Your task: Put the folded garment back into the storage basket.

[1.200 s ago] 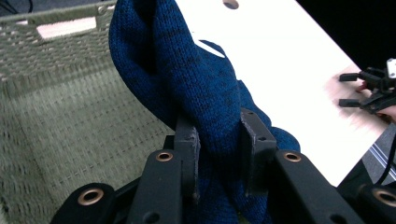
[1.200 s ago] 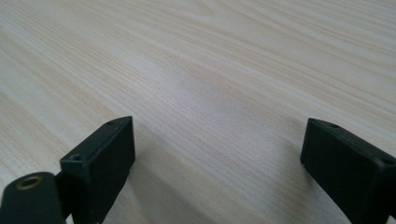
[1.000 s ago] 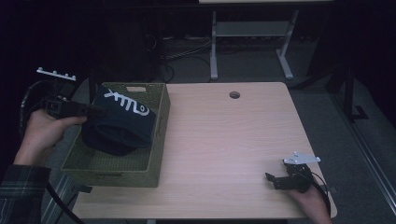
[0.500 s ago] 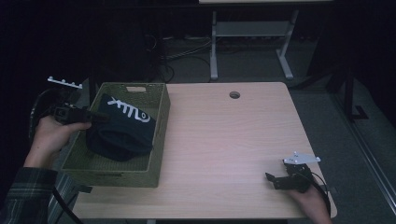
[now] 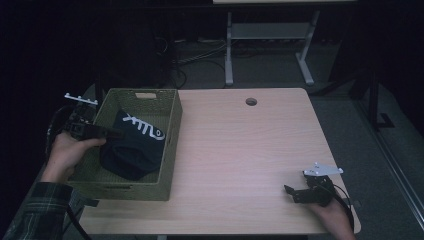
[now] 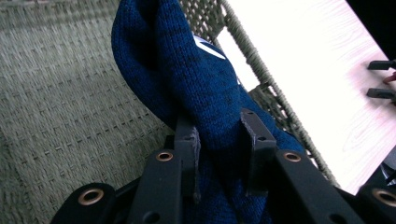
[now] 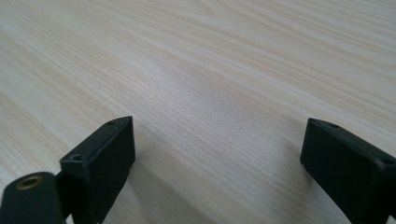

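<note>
Navy knit beanie (image 6: 196, 88) hangs pinched in the left gripper (image 6: 219, 140), inside the woven basket (image 5: 172, 145) just above its floor. Judged step: setting the beanie down in the basket; next, the jaws should part to release it. Right of the basket, the right gripper (image 7: 217, 158) rests wide open, empty, on the wooden table (image 5: 250, 150).
</note>
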Demonstrator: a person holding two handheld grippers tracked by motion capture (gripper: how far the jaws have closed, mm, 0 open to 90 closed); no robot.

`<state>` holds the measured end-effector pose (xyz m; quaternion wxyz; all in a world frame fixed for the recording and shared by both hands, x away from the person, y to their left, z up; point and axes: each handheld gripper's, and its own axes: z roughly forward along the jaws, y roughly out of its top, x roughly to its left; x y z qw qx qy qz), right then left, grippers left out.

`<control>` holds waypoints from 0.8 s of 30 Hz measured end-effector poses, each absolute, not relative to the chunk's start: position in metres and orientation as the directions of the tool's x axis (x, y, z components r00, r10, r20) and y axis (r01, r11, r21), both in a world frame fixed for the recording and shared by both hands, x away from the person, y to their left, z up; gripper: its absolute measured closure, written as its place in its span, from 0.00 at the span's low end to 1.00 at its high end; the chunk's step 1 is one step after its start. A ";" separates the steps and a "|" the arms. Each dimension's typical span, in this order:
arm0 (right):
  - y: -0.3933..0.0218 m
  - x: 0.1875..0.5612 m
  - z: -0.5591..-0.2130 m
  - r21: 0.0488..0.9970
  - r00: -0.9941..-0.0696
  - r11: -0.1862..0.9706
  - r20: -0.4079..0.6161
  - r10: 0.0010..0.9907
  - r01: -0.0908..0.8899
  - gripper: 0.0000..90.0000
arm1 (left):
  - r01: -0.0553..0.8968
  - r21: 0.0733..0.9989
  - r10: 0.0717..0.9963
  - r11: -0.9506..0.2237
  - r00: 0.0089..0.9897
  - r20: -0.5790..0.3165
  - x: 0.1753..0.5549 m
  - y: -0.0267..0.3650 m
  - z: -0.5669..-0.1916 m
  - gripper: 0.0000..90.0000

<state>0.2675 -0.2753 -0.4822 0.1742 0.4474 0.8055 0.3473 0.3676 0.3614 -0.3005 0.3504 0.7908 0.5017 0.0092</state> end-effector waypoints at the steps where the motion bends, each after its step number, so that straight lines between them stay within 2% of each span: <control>1: -0.275 0.268 -0.482 0.716 -0.539 0.358 0.030 0.842 0.600 0.11 | 0.790 0.561 0.799 -0.246 0.494 -0.344 0.368 0.362 -0.303 0.80; 7: -0.275 0.267 -0.482 0.715 -0.539 0.358 0.030 0.842 0.600 0.11 | 0.803 0.544 0.800 -0.243 0.483 -0.356 0.370 0.365 -0.315 0.80; 16: -0.275 0.268 -0.482 0.716 -0.537 0.357 0.029 0.843 0.600 0.11 | 0.826 0.505 0.830 -0.251 0.453 -0.327 0.375 0.377 -0.328 0.79; 24: -0.275 0.268 -0.482 0.717 -0.537 0.358 0.028 0.843 0.598 0.11 | 0.843 0.462 0.871 -0.275 0.421 -0.251 0.379 0.385 -0.342 0.75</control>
